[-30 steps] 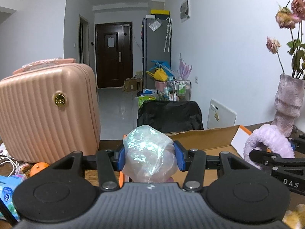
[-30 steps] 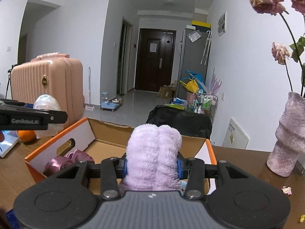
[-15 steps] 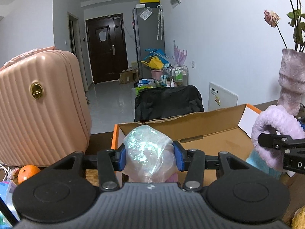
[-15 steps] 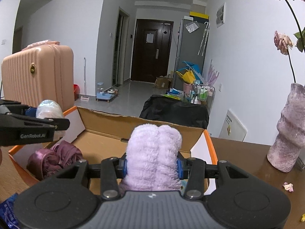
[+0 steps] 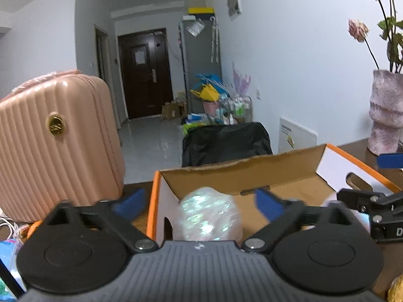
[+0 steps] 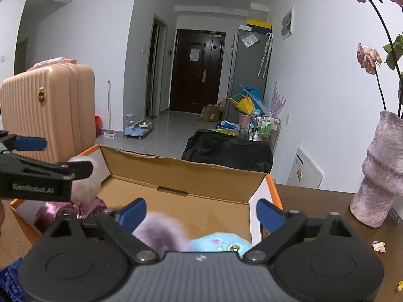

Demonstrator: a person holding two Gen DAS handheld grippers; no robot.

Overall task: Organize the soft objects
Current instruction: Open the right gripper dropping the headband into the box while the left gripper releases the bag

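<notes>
An orange-edged cardboard box (image 5: 239, 166) (image 6: 186, 176) stands on the brown table. My left gripper (image 5: 197, 201) hangs over the box's left end, its jaws opening wide. The iridescent plastic-wrapped bundle (image 5: 209, 214) sits loose between them, touched by neither pad. My right gripper (image 6: 200, 214) is over the box's right end, its jaws opening too. The fluffy lilac headband (image 6: 161, 231) lies free below them beside a light blue fluffy item (image 6: 219, 242). A mauve satin bundle (image 6: 50, 211) lies in the box's left part. Each gripper shows in the other's view: right gripper (image 5: 372, 209), left gripper (image 6: 45, 173).
A pink ribbed suitcase (image 5: 58, 146) (image 6: 47, 108) stands just left of the box. A lilac vase (image 5: 385, 120) (image 6: 382, 176) with dried roses is on the table at the right, petals (image 6: 377, 246) near it. A black bag (image 5: 226, 143) lies on the floor behind.
Both grippers were shut on their items and now stand wide. The iridescent bundle and the lilac headband have dropped out of the pads down into the box.
</notes>
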